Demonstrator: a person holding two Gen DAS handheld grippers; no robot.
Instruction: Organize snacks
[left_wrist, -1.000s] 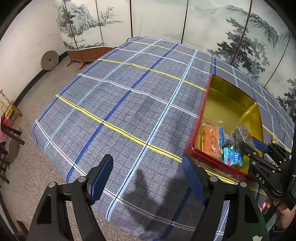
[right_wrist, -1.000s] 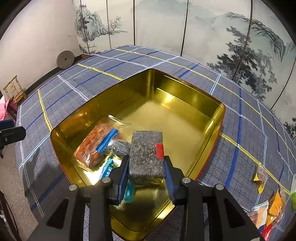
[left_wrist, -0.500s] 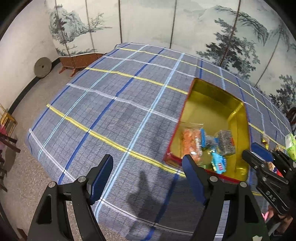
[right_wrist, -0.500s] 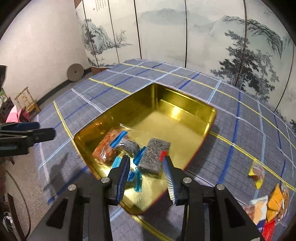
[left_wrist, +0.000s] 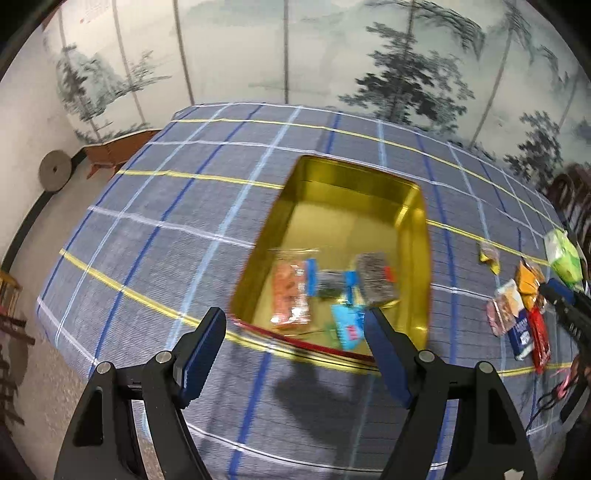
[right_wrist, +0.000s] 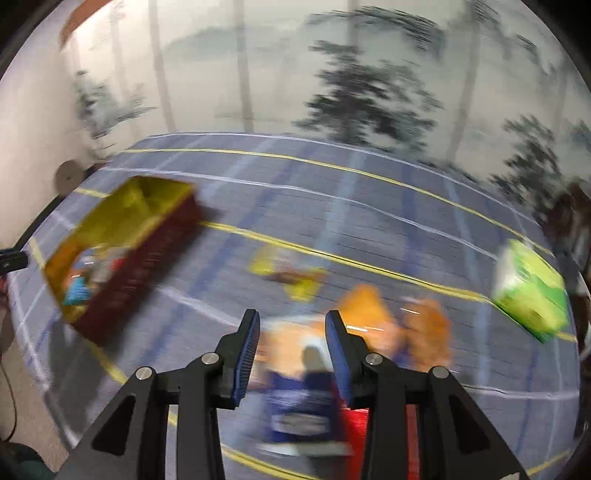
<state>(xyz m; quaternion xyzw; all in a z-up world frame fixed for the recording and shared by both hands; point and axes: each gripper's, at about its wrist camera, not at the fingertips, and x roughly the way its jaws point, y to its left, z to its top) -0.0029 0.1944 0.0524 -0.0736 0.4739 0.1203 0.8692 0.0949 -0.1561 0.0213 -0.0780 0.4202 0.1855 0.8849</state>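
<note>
Right wrist view – right tool (right_wrist: 291, 349) spread, empty, above blurred snack packets (right_wrist: 295, 391); green pack (right_wrist: 530, 291) aside; left tool (left_wrist: 295, 350) spread, empty.

Plaid-clothed table (left_wrist: 155, 236) bears gold tin (left_wrist: 417, 206), loose snack packets (left_wrist: 517, 314).

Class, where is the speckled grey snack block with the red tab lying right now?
In the left wrist view, the speckled grey snack block lies inside the gold tin, near its right wall, right of the orange packet.

— Light? Even, soft overhead; a dark shadow (left_wrist: 314, 402) lies on the cloth (left_wrist: 155, 258).
— Sharpness? Right view smears heavily (left only slightly); edges bend, corners go black.
</note>
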